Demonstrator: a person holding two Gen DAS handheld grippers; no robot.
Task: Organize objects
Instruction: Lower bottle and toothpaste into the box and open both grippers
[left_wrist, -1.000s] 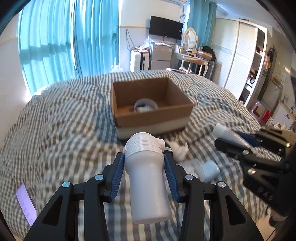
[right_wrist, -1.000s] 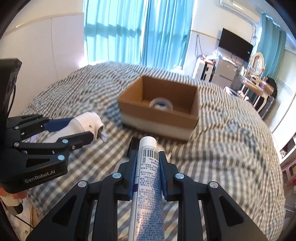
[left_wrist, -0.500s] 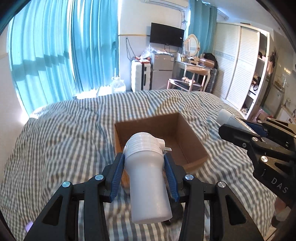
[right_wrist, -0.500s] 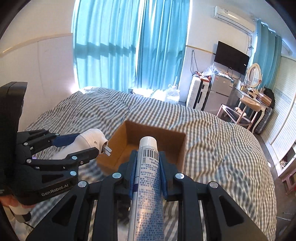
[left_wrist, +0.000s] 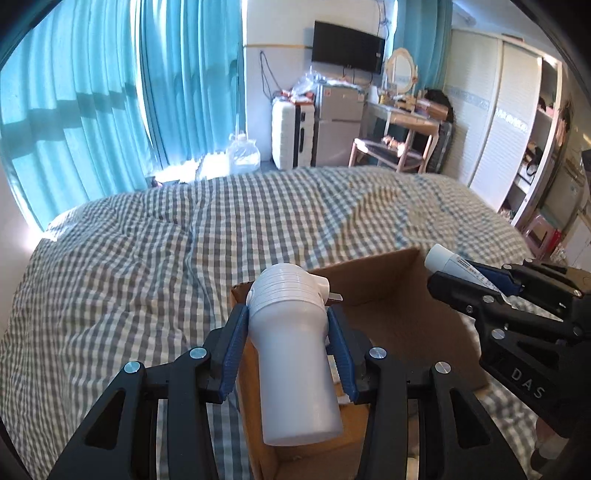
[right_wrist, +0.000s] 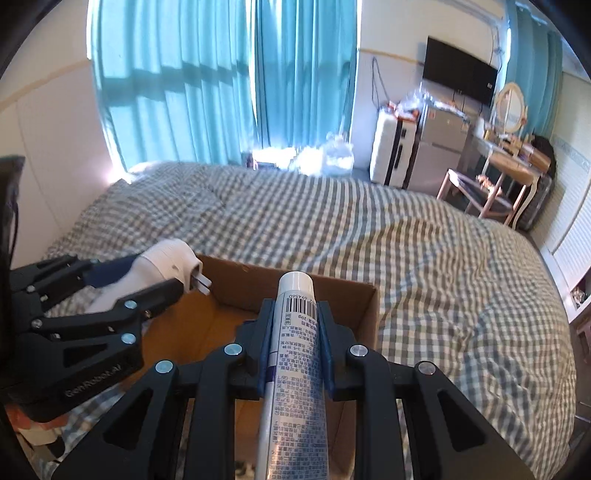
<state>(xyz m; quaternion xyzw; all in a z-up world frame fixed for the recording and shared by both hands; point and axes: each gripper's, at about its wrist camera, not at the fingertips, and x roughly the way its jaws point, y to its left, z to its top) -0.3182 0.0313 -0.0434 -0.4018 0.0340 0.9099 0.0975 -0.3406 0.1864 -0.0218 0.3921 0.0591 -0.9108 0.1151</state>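
My left gripper (left_wrist: 287, 323) is shut on a white plug adapter (left_wrist: 293, 354) with ribbed top and metal prongs, held over the near left side of the open cardboard box (left_wrist: 391, 321). My right gripper (right_wrist: 295, 321) is shut on a white toothpaste tube (right_wrist: 293, 354) with printed label, held over the box (right_wrist: 221, 280). The right gripper with the tube also shows in the left wrist view (left_wrist: 469, 280). The left gripper with the adapter also shows in the right wrist view (right_wrist: 159, 280). The box's contents are hidden.
The box sits on a bed with a grey checked cover (left_wrist: 147, 258). Behind the bed are blue curtains (left_wrist: 110, 92), a white suitcase (left_wrist: 291, 133), a small fridge (left_wrist: 338, 122), a wooden dressing table (left_wrist: 406, 122) and a white wardrobe (left_wrist: 506, 110).
Both grippers have moved forward with their loads and now hang over the box. The box fills the lower view and its inside is no longer seen.
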